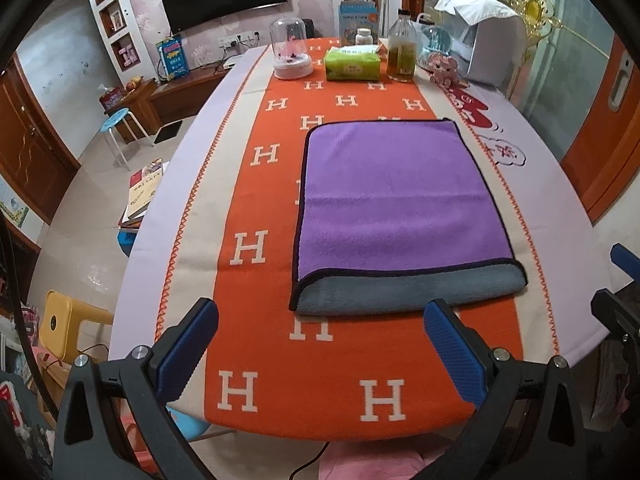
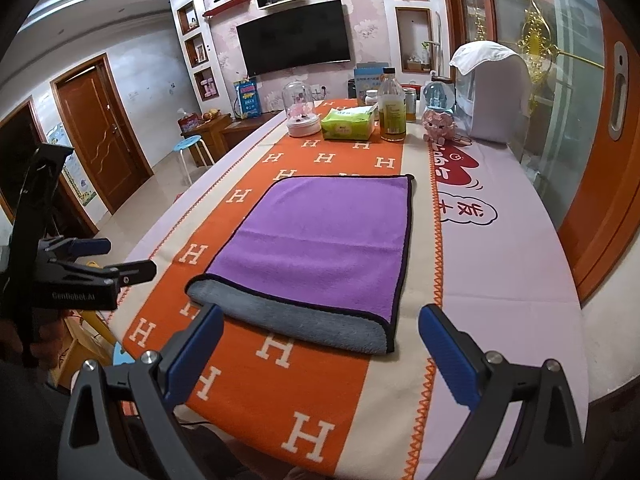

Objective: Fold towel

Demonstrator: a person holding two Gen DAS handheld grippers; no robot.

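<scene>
Lying on the orange H-patterned runner [image 1: 256, 360] of the desk [image 2: 500, 264], the purple towel [image 1: 400, 200] was seen folded once, its grey underside [image 1: 408, 288] exposed at the near edge; a further fold was judged outstanding. The left tongs [image 1: 320, 344] and right tongs [image 2: 320, 348] were held apart and empty, short of the towel. A tissue pack [image 1: 351, 65], a bottle [image 1: 402, 50] and a glass dome [image 1: 291, 49] were set well beyond, obstructing nothing.

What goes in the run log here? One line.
towel: folded once, flat | left gripper: open, empty | right gripper: open, empty
</scene>
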